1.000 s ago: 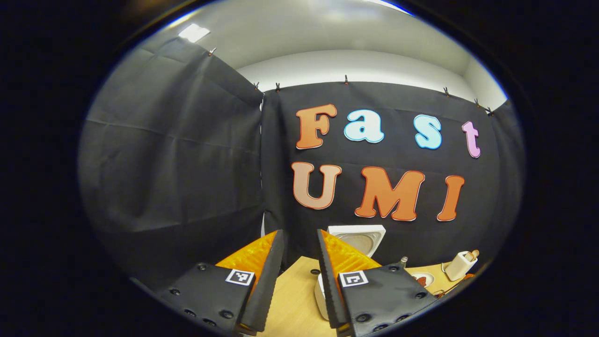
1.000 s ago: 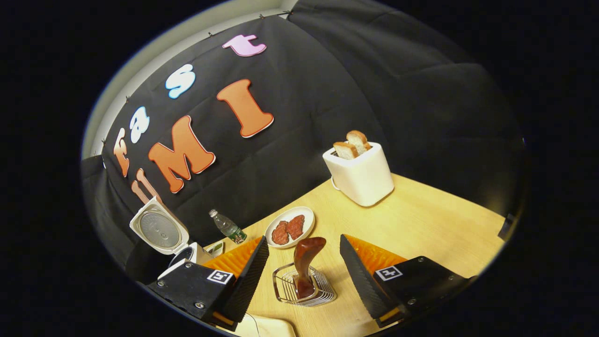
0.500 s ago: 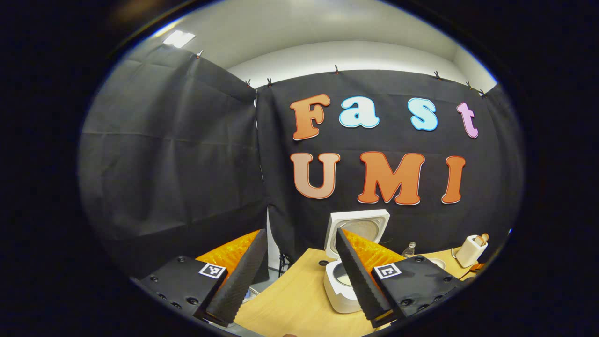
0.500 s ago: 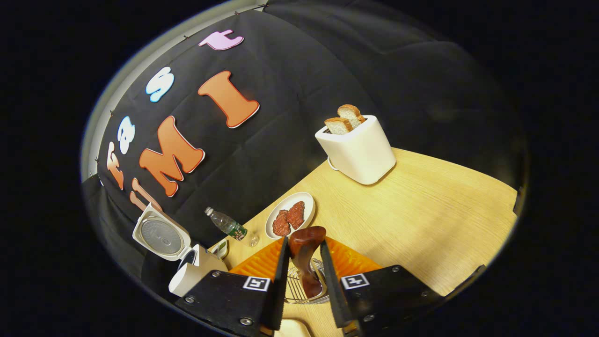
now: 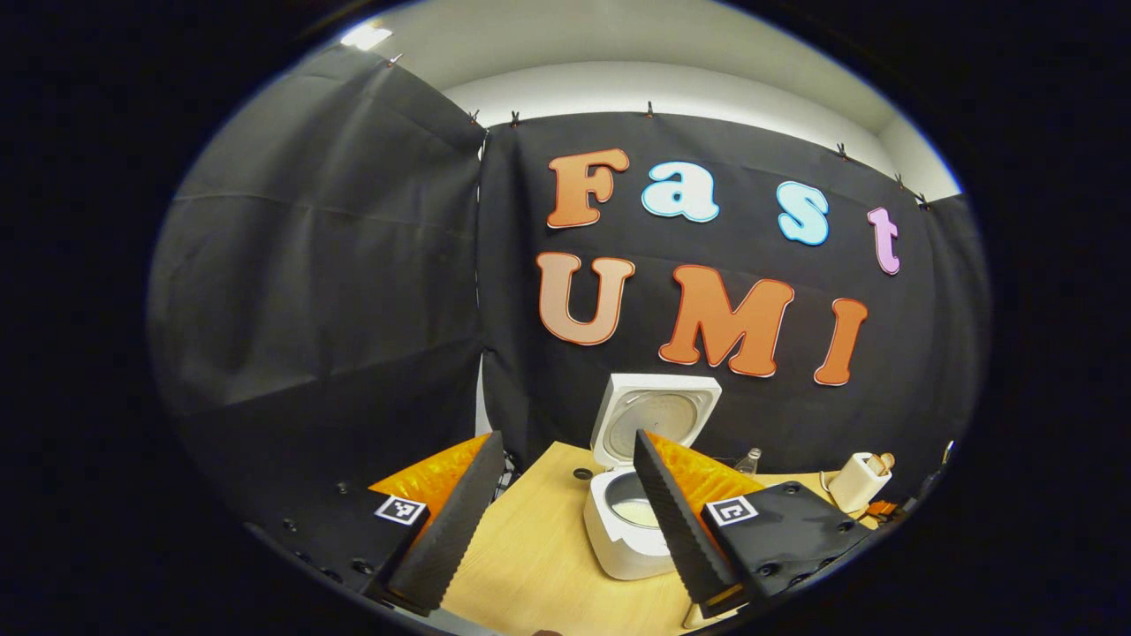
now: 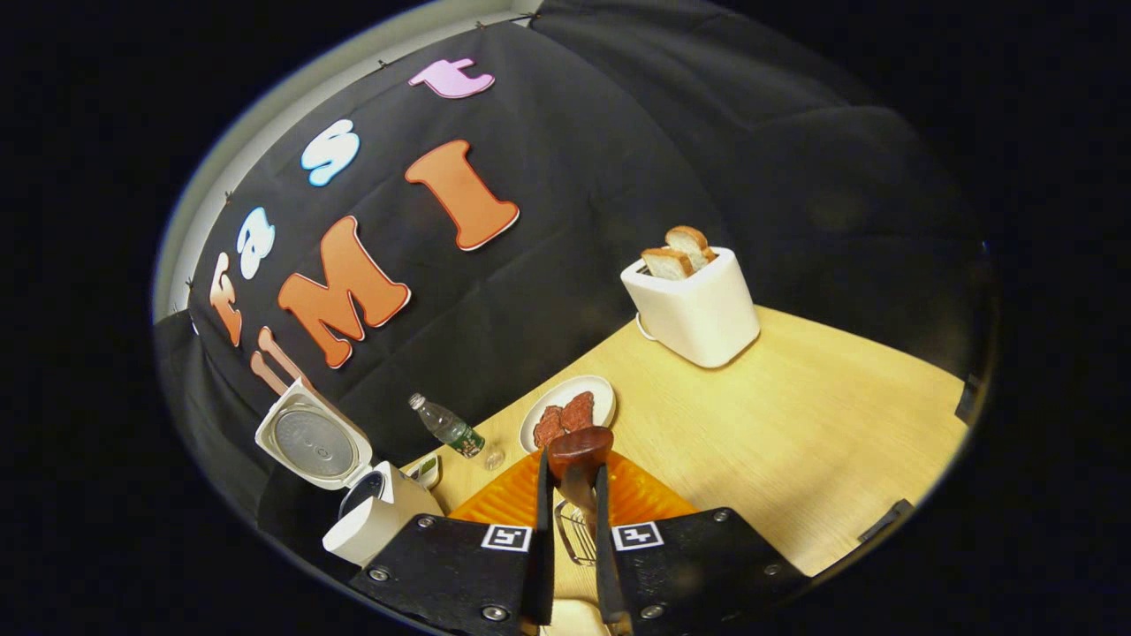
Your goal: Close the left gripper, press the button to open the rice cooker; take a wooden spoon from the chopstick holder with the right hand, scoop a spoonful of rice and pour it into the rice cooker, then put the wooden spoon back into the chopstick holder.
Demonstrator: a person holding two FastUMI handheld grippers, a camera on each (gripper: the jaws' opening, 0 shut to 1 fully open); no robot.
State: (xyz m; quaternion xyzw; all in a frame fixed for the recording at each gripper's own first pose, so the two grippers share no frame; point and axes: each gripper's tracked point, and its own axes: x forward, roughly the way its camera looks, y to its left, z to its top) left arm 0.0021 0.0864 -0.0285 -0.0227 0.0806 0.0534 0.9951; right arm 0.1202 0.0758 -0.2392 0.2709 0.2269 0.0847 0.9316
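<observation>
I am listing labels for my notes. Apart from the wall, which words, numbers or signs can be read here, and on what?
Bottle: its label is too small to read.
Left gripper and right gripper: square black-and-white markers, which are patterns and not words.
Cooker and toaster: no text visible.
Nothing here can be quoted.

I'm working in a staged recording booth: black cloth walls [image 5: 336, 265] clipped up under a plain white ceiling [image 5: 618, 53]. Wooden table [image 6: 795, 424] dressed as kitchen: rice cooker [image 5: 632, 503], toaster [image 6: 698, 309], plate of meat [image 6: 570, 411].
</observation>
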